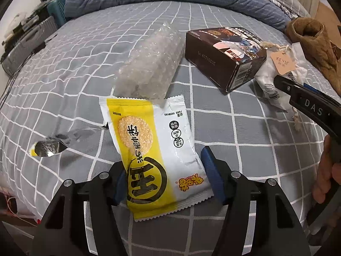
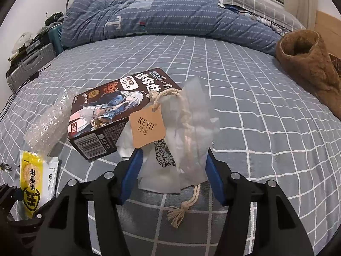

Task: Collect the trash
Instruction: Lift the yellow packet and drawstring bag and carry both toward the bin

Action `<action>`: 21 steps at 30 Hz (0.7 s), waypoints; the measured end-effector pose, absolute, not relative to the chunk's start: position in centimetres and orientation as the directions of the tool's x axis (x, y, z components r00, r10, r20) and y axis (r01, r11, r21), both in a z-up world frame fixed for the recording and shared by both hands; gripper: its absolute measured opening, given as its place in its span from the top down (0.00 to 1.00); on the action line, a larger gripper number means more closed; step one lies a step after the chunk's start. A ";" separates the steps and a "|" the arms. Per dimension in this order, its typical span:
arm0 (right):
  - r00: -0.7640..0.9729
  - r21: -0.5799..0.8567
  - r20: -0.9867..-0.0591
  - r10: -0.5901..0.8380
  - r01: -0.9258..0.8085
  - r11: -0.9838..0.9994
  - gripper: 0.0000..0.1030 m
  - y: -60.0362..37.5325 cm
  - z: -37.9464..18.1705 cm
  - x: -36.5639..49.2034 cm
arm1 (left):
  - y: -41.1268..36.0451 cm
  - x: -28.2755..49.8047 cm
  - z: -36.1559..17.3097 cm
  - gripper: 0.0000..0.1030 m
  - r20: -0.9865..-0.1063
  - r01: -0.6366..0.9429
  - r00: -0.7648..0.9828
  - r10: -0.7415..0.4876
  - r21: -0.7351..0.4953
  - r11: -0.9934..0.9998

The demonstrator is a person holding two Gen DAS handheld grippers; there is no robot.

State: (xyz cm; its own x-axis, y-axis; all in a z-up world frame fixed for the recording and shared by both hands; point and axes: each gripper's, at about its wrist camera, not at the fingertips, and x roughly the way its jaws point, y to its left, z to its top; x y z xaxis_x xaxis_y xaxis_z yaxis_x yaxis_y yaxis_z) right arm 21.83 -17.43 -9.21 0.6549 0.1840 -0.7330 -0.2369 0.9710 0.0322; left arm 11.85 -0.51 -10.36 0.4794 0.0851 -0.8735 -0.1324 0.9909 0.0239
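Note:
A yellow and white snack packet (image 1: 149,140) lies lengthwise between the blue pads of my left gripper (image 1: 163,160), which press on its two long edges. In the right wrist view the same packet (image 2: 32,183) shows at the lower left. My right gripper (image 2: 173,152) is shut on a translucent white bag (image 2: 196,115) with a tan paper tag (image 2: 147,128) and a rope cord (image 2: 187,204). The bag's top stands up above the pads. Loose on the bed lie a roll of bubble wrap (image 1: 149,64), a dark printed box (image 1: 223,53) and a crumpled silver wrapper (image 1: 51,147).
Everything rests on a bed with a grey checked sheet (image 1: 245,132). A blue quilt (image 2: 170,15) is bunched along the far side. A brown furry item (image 2: 309,64) lies at the right. A grey suitcase (image 1: 25,44) and cables sit off the left edge. A hand (image 1: 326,170) holds the right gripper.

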 end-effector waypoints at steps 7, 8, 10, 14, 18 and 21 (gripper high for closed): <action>0.662 0.026 -0.730 0.173 -0.226 0.974 0.51 -17.6 -8.9 21.8 | -0.7 11.1 -9.6 0.42 -0.867 -0.126 0.492 0.078 0.017 0.992; 0.659 0.027 -0.731 0.173 -0.226 0.974 0.51 -17.6 -8.9 21.8 | -0.6 11.1 -9.4 0.42 -0.865 -0.126 0.496 0.077 0.017 0.992; 0.656 0.023 -0.735 0.170 -0.228 0.973 0.56 -17.6 -9.0 21.8 | -0.4 11.1 -9.1 0.42 -0.862 -0.125 0.501 0.079 0.019 0.992; 0.651 0.023 -0.740 0.172 -0.231 0.973 0.65 -17.6 -8.5 21.7 | -0.5 10.8 -8.5 0.43 -0.858 -0.123 0.508 0.079 0.018 0.992; 0.642 0.037 -0.744 0.184 -0.235 0.971 0.67 -17.7 -8.3 21.6 | -0.8 10.4 -8.3 0.46 -0.860 -0.110 0.505 0.071 0.018 0.994; 0.644 0.031 -0.744 0.178 -0.234 0.972 0.68 -17.6 -7.7 21.3 | -0.7 10.4 -8.8 0.49 -0.867 -0.100 0.494 0.060 0.012 0.995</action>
State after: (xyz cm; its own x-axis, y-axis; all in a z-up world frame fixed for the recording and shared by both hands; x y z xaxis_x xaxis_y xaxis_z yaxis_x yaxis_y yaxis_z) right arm 21.30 -17.58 -7.74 0.6436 0.1785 -0.7443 -0.2336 0.9718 0.0311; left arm 10.42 -0.75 -8.79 0.4940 0.0601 -0.8674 -0.1001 0.9949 0.0120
